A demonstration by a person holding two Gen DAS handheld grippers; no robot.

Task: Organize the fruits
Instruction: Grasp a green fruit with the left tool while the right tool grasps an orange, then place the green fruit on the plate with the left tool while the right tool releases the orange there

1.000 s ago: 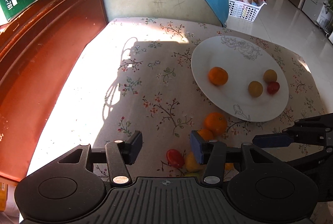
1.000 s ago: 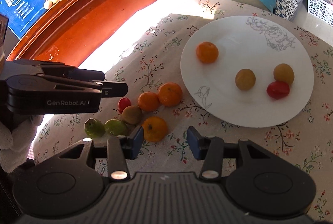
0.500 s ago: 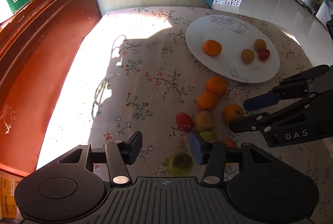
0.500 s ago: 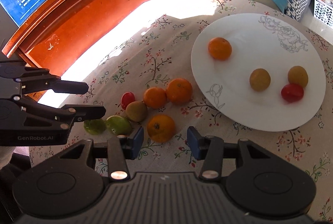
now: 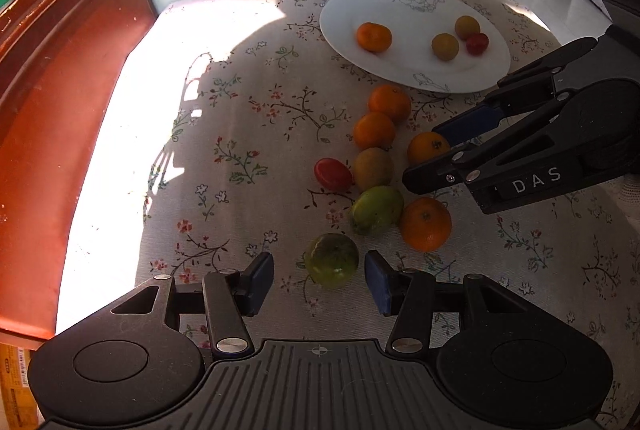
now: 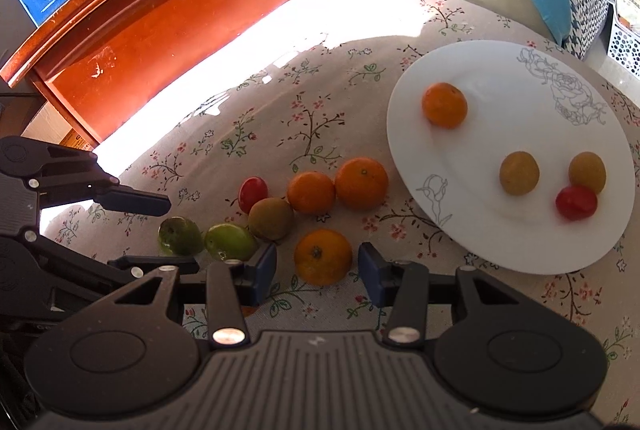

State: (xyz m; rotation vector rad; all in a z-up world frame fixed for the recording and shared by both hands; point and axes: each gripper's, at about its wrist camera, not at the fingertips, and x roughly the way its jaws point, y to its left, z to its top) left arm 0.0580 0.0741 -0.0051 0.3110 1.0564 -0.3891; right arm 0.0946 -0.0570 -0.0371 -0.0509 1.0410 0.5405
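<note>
We have both tools over the loose fruit on the floral tablecloth (image 5: 248, 134); the left gripper (image 5: 319, 280) stands wide, pads either side of a green fruit (image 5: 331, 260) but not touching it; the right gripper (image 6: 317, 272) is likewise wide, bracketing an orange mandarin (image 6: 323, 256) with clear gaps on both sides; neither holds anything.

The white plate (image 6: 516, 254) lies beyond, carrying one mandarin, two yellow-brown fruits and a red tomato; the rest of the cluster sits on the cloth between plate and grippers, several pieces touching.

Handling, as we judge it: the mandarin (image 5: 427, 147) is light, round, with a soft peel that yields slightly; we would grip across its equator, modest force; it may roll if nudged off-centre. The green fruit looks firmer with a smooth, glossier skin, so more likely to slip; pads should close on its widest part. The red tomato (image 5: 333, 174) on the cloth is the fragile one; squeeze gently. Neighbours touching may get knocked on closing.
</note>
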